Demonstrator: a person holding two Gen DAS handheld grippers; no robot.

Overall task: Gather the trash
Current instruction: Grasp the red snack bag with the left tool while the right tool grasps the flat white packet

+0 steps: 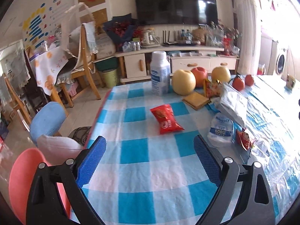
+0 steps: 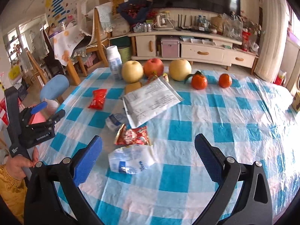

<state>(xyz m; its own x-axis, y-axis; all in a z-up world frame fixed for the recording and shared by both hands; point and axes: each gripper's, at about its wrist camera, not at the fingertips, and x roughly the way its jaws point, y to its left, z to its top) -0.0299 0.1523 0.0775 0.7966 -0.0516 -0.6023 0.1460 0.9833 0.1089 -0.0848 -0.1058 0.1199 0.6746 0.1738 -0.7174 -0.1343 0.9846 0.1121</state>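
Trash on the table, both grippers spread wide

Trash lies in a loose bunch on the checked table [image 2: 215, 123], out from the near edge. The left gripper [image 1: 150, 159] hangs over the near left part of the table with its jaws far apart and nothing between them. The right gripper [image 2: 148, 159] is spread too and holds nothing.

The red pack [image 1: 166, 119] lies alone, right ahead of the left gripper. It looks light, puffy and soft, and its foil is likely slick. A pinch across its middle, on the short way, should hold best.

The squashed bottle [image 2: 131, 160] lies just in front of the right gripper, between its jaws in this view. It looks thin, light and crinkly, so it will likely give when pinched. The small snack wrapper [image 2: 134, 136] touches its far side. The silver bag [image 2: 151, 101] lies flat beyond that, over a second squashed bottle [image 2: 115, 121]. The bag looks floppy, so its raised edge is the place to grab.

The fruit [image 2: 132, 73] and the milk bottle [image 2: 114, 63] stand near the far edge and do not look like trash.
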